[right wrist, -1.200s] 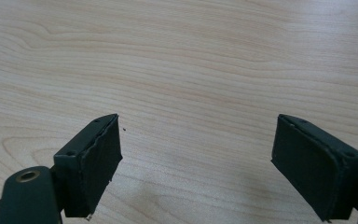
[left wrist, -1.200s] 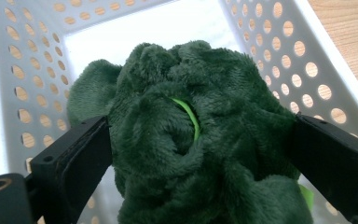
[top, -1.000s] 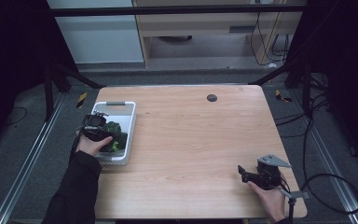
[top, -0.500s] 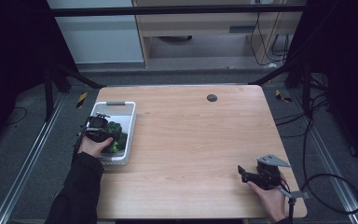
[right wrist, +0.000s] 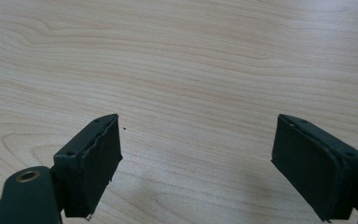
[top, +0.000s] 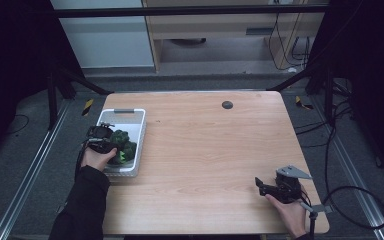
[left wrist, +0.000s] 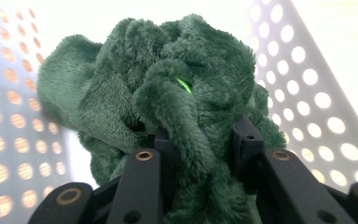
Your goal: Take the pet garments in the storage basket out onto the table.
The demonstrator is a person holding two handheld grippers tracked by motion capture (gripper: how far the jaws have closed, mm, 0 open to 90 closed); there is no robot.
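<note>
A crumpled dark green plush cloth (top: 125,145) lies in a white perforated basket (top: 124,111) at the table's left edge. My left gripper (top: 111,143) reaches into the basket from the near side. Its jaws have just been closing, and they now pinch a thick fold of the green cloth (left wrist: 168,93) between them in the left gripper view. My left gripper (left wrist: 200,140) is shut on that fold. At the table's near right corner, my right gripper (top: 260,186) rests low over the wood. In the right gripper view, my right gripper (right wrist: 198,154) stands open with bare table between its pads.
The basket wall (left wrist: 303,88) rises close on both sides of the cloth. A small dark round disc (top: 227,104) sits near the far edge of the wooden table (top: 205,145). A cable (top: 350,200) trails from the right gripper off the table's right side.
The left gripper's jaws have closed onto the green cloth in the basket, and the hand shifted only slightly. The right hand and gripper have stayed put.
</note>
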